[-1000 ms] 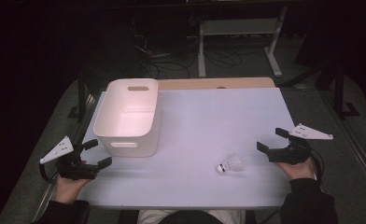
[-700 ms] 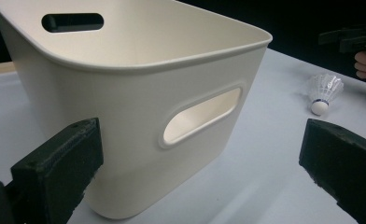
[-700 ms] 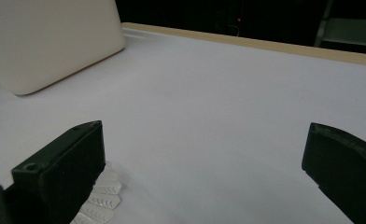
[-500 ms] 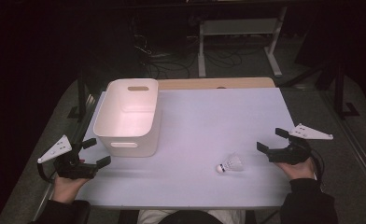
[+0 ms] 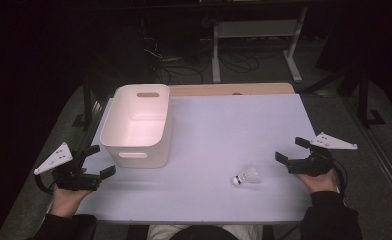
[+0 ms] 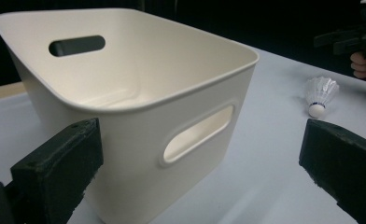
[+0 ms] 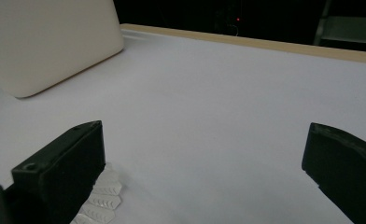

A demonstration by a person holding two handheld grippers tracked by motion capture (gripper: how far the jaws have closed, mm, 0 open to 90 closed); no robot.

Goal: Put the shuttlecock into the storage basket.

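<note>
Looks like the reach-in step before any pickup: the shuttlecock (image 5: pixel 247 176) is lying on its side on the tabletop (image 5: pixel 224 130), near the right claw (image 5: pixel 290 156), well apart from the white bin (image 5: pixel 139 125). Both claws are held spread, nothing gripped; the left claw (image 5: pixel 98 161) is parked by the bin. Next, the right claw probably needs to be lowered around the white feather skirt.

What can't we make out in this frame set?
- Shuttlecock: right gripper view, mostly hidden behind a black jaw and cut off by the bottom edge; cork unseen.
- Bin: right gripper view, cut by the top and left edges; inside unseen.
- Bin floor: left gripper view, near wall hides most of it.
- Shuttlecock markings: high view, too small.
</note>
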